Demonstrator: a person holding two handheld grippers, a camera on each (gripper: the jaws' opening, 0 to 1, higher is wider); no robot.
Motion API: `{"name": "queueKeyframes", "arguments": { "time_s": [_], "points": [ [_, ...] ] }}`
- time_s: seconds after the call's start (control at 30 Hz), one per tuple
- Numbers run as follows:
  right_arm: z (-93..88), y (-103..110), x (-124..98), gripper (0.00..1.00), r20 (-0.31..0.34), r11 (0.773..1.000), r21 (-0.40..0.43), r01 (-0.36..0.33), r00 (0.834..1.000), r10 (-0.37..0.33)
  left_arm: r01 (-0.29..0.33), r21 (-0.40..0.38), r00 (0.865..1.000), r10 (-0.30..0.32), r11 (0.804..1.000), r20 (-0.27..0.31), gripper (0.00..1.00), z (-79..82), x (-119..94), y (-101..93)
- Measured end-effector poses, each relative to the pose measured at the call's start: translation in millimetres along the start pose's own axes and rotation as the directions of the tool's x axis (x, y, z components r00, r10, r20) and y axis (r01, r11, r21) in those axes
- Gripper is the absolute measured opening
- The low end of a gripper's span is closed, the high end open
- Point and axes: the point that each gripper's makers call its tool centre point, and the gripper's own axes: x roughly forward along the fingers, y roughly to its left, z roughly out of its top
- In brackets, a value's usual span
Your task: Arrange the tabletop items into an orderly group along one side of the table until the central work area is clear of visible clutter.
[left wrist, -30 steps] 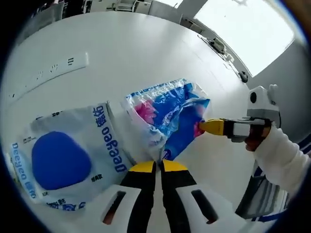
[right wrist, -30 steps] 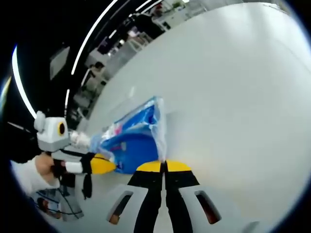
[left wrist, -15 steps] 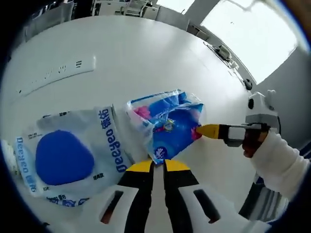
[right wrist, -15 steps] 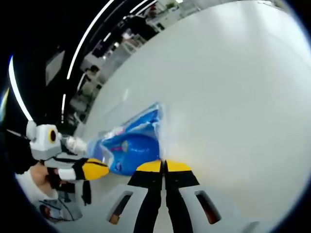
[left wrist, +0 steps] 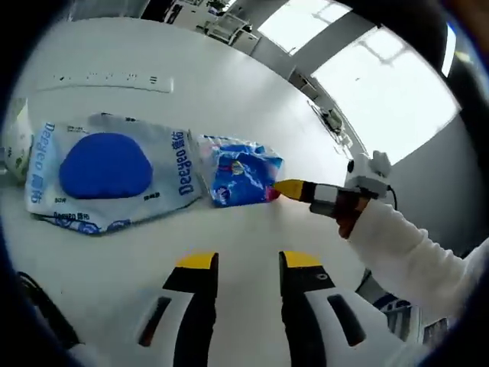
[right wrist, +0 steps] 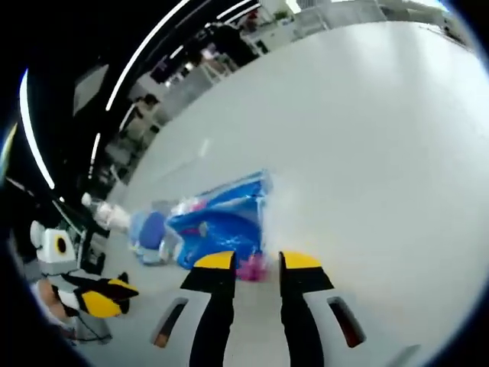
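Observation:
A small blue and pink plastic packet [left wrist: 241, 170] lies flat on the white table [left wrist: 229, 99], right beside a larger clear Deeyeo bag [left wrist: 107, 172] with a blue pad inside. My left gripper [left wrist: 248, 261] is open, pulled back from both with bare table between its jaws. My right gripper [left wrist: 292, 189] comes in from the right, its yellow tips at the packet's pink corner. In the right gripper view, the right gripper [right wrist: 257, 261] is open, with the packet [right wrist: 221, 218] just ahead and its pink corner between the jaws. The left gripper [right wrist: 113, 295] is at lower left.
A white power strip [left wrist: 114, 79] lies across the far part of the table. A pale object [left wrist: 15, 141] sits at the left edge beside the Deeyeo bag [right wrist: 145, 229]. A person's white sleeve [left wrist: 397, 245] holds the right gripper. Chairs and windows lie beyond the table.
Both grippers were shut on the blue packet and have opened. The packet now lies flat beside the Deeyeo bag. My left gripper has drawn back from it.

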Motion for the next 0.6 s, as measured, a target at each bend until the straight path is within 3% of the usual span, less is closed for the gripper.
{"name": "queueKeyframes", "arguments": {
  "time_s": [0.13, 0.2, 0.27, 0.33, 0.4, 0.6],
  "points": [
    [6.1, 12, -18, 0.32, 0.048, 0.998, -0.055, 0.014, 0.999, -0.011, 0.036, 0.026, 0.999, -0.037, 0.999, 0.016, 0.40, -9.7, -25, 8.0],
    [6.7, 21, -29, 0.36, 0.085, 0.997, -0.076, 0.013, 0.996, -0.006, 0.007, 0.078, 1.000, -0.008, 0.997, 0.019, 0.45, -14.4, -41, 15.9],
    [0.0, 31, -40, 0.43, 0.098, 0.996, -0.086, 0.007, 0.995, 0.002, -0.014, 0.115, 0.999, 0.010, 0.993, 0.035, 0.58, -15.2, -52, 21.6],
    [-8.3, 40, -50, 0.46, 0.101, 0.995, -0.096, 0.007, 0.995, 0.003, -0.023, 0.118, 0.997, 0.015, 0.993, 0.072, 0.75, -13.3, -66, 24.3],
    [-18.7, 45, -57, 0.47, 0.091, 0.993, -0.114, 0.005, 0.996, 0.006, -0.037, 0.098, 0.994, 0.027, 0.995, 0.103, 0.86, -10.8, -76, 27.8],
    [-42.3, 65, -86, 0.48, 0.100, 0.995, -0.099, -0.006, 0.995, 0.016, -0.082, 0.032, 0.982, 0.075, 0.996, 0.171, 0.94, -11.7, -113, 47.3]
  ]
}}
